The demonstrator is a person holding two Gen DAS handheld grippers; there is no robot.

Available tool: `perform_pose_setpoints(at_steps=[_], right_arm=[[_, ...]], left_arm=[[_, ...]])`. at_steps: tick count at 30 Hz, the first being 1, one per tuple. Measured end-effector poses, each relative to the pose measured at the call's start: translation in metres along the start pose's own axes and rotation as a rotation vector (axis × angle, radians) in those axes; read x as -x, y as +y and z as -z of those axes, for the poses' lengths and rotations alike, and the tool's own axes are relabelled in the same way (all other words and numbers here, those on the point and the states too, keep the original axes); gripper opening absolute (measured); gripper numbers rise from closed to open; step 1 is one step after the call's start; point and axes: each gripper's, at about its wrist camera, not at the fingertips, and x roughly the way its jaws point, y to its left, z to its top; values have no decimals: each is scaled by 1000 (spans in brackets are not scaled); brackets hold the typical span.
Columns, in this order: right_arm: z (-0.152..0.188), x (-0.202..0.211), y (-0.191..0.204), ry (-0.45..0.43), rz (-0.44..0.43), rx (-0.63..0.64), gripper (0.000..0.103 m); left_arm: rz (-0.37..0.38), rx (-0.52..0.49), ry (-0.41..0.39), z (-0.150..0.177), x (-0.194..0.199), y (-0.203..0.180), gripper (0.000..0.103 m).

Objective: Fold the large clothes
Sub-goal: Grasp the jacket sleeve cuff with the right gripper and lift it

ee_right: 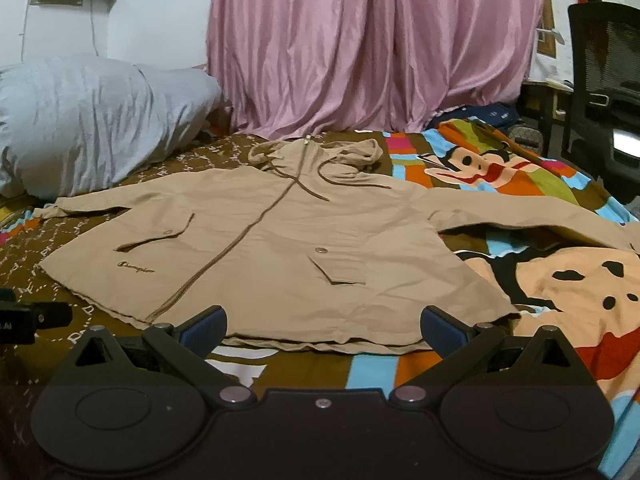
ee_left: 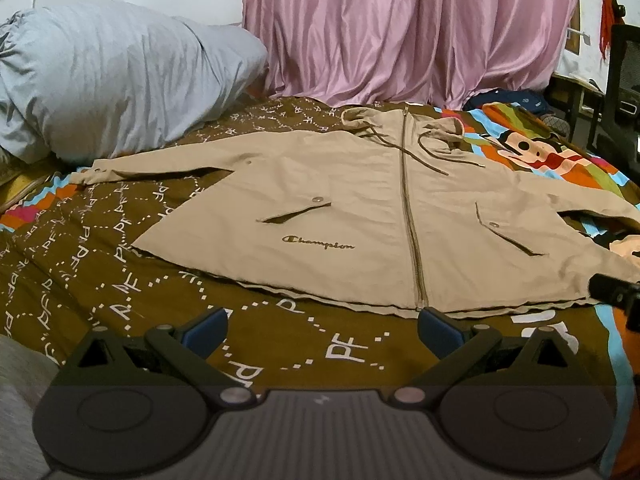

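A beige zip-up hooded jacket [ee_left: 360, 208] lies flat and face up on the bed, sleeves spread to both sides, hood toward the curtain. The same jacket [ee_right: 280, 248] fills the middle of the right wrist view. My left gripper [ee_left: 322, 330] hovers open just short of the hem near the zip's bottom end, nothing between its blue pads. My right gripper [ee_right: 323, 330] is open too, its fingers over the hem on the jacket's right half. The right gripper's tip [ee_left: 612, 292] shows at the left wrist view's right edge. The left gripper's tip [ee_right: 36, 318] shows at the right wrist view's left edge.
A brown patterned bedsheet [ee_left: 120, 272] with a colourful cartoon print [ee_right: 560, 292] covers the bed. A grey pillow [ee_left: 112, 80] lies at the far left. Pink curtains [ee_left: 400, 28] hang behind the bed. A black chair [ee_right: 608, 92] stands at the right.
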Motion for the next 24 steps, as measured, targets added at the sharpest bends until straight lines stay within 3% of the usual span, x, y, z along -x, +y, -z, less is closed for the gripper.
perform_pose_setpoints(at_steps=[5, 13, 18, 24], right_arm=[[-19, -8, -15, 74, 110, -25, 103], [-64, -38, -93, 50, 219, 1, 103], [-81, -46, -198, 19, 229, -258, 103], [-77, -54, -318, 7, 264, -582, 102]], left_arm=[[0, 64, 16, -18, -12, 11, 102], [2, 78, 3, -79, -65, -10, 103], [35, 37, 0, -99, -95, -42, 102], [65, 30, 27, -99, -129, -70, 102]])
